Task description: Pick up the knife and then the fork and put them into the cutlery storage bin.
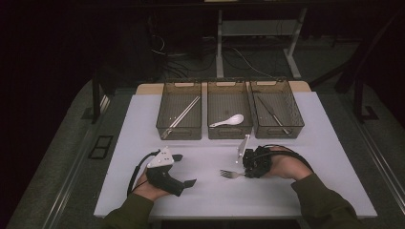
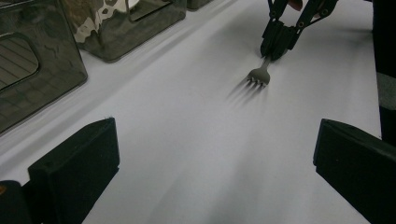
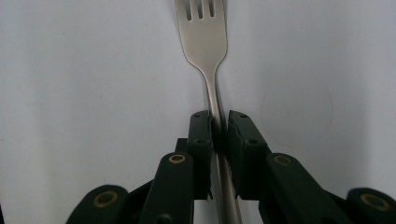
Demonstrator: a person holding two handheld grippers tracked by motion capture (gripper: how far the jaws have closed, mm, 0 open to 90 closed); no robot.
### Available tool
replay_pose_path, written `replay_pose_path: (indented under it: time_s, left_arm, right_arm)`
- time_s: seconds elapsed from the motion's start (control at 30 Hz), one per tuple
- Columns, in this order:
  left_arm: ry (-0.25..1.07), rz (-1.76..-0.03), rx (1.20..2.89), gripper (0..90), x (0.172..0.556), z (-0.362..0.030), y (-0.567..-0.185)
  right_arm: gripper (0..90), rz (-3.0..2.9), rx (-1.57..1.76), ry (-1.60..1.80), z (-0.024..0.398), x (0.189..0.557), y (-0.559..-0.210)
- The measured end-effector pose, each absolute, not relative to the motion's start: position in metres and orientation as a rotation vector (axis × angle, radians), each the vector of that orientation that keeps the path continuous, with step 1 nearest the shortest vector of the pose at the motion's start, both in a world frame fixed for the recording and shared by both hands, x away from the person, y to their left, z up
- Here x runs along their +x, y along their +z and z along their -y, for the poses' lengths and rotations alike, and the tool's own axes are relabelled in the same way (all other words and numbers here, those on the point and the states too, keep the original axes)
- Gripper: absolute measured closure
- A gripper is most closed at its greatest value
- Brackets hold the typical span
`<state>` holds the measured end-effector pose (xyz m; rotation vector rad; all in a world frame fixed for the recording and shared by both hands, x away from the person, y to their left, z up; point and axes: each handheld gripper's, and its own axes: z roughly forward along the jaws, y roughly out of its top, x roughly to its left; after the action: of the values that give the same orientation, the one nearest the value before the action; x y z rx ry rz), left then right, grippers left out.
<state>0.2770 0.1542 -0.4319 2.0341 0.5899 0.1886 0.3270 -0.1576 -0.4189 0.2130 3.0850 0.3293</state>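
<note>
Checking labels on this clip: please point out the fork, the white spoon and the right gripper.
fork (image 3: 205,42): right gripper view, on its head below the tines.
white spoon (image 1: 236,119): high view, on its bowl.
right gripper (image 3: 219,128): right gripper view, between its fingertips.

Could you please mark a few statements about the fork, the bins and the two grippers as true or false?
1. The right gripper has its jaws closed on the handle of the fork. True.
2. The fork lies inside the middle bin. False: it lies on the white table, in front of the bins.
3. The left gripper holds a spoon. False: its jaws stand wide apart with nothing between them; the white spoon lies in the middle bin.
4. Three bins stand in a row at the far side of the table. True.
5. The right bin holds nothing. False: a long, thin utensil lies in it.
</note>
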Motion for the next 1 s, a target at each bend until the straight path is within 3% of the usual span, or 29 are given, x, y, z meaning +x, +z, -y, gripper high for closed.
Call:
replay_pose_path:
  time_s: [0.47,1.0]
  left_arm:
    - [0.191,-0.585,2.03,0.0,0.277,-0.155,-0.432]
    - [0.194,-0.581,2.032,0.0,0.277,-0.154,-0.431]
  right_arm:
    - [84.8,-3.081,0.175,0.273,0.152,0.324,-0.418]
    - [84.8,-2.978,0.405,0.739,0.192,0.331,-0.393]
